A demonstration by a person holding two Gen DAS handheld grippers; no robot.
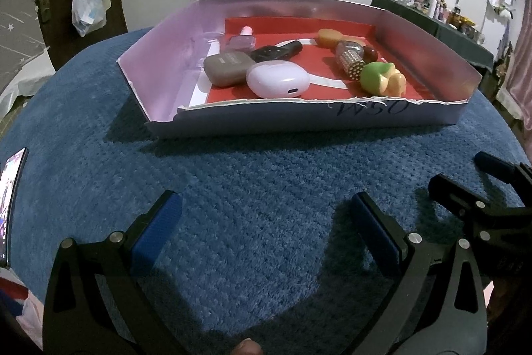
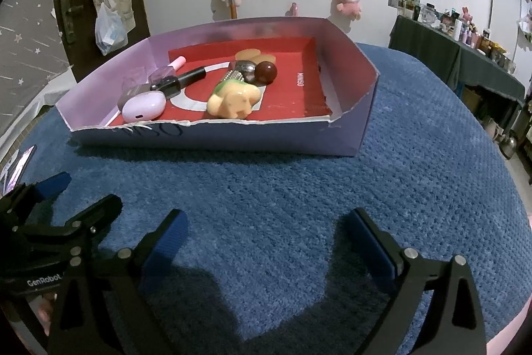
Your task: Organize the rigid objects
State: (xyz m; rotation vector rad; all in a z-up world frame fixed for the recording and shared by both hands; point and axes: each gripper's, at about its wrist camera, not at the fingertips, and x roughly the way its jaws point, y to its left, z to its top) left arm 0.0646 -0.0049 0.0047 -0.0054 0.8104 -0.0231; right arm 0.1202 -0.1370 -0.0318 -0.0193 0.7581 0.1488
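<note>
A shallow cardboard tray [image 1: 432,117] [image 2: 232,138] with a red floor stands on the blue carpet. In it lie a lilac earbud case [image 1: 277,79] [image 2: 143,108], a grey case [image 1: 227,69], a black device [image 1: 276,51] [image 2: 181,80], a pink-capped bottle [image 1: 242,39] [image 2: 174,64], a studded metal piece [image 1: 349,60], a brown ball [image 2: 266,72] and a yellow-green toy [image 1: 382,79] [image 2: 232,100]. My left gripper [image 1: 262,222] is open and empty above the carpet, short of the tray. My right gripper [image 2: 266,235] is open and empty too, beside it.
A phone [image 1: 13,198] [image 2: 20,167] lies at the carpet's left edge. Behind the tray is a white wall with plush toys [image 2: 349,0] and a brown door [image 2: 66,5]. A cluttered dark shelf [image 2: 465,55] stands at the right.
</note>
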